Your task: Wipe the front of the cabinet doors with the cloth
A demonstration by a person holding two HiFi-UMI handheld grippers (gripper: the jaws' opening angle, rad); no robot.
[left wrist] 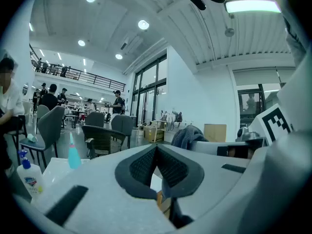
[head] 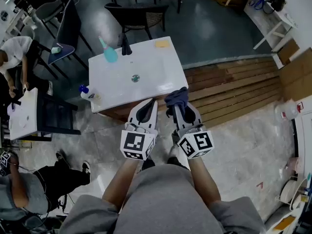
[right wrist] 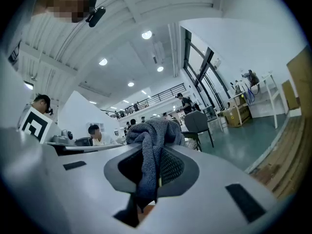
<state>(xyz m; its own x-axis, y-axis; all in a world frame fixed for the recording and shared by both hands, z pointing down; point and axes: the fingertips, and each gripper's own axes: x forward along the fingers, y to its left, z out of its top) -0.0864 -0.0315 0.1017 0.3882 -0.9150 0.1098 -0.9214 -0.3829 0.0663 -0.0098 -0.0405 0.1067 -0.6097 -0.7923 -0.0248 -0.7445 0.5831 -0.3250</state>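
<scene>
No legible text anywhere

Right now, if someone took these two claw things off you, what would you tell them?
Left claw: shut, empty.
Right claw: shut on the dark cloth.
Both are held up near the edge of the white-topped unit; its door fronts cannot be seen from above.
Done: cloth is in hand.
Left: bring it to the doors and wipe them.

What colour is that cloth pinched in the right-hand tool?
Dark blue-grey, with a knitted look. The cloth shows best in the right gripper view.
</scene>
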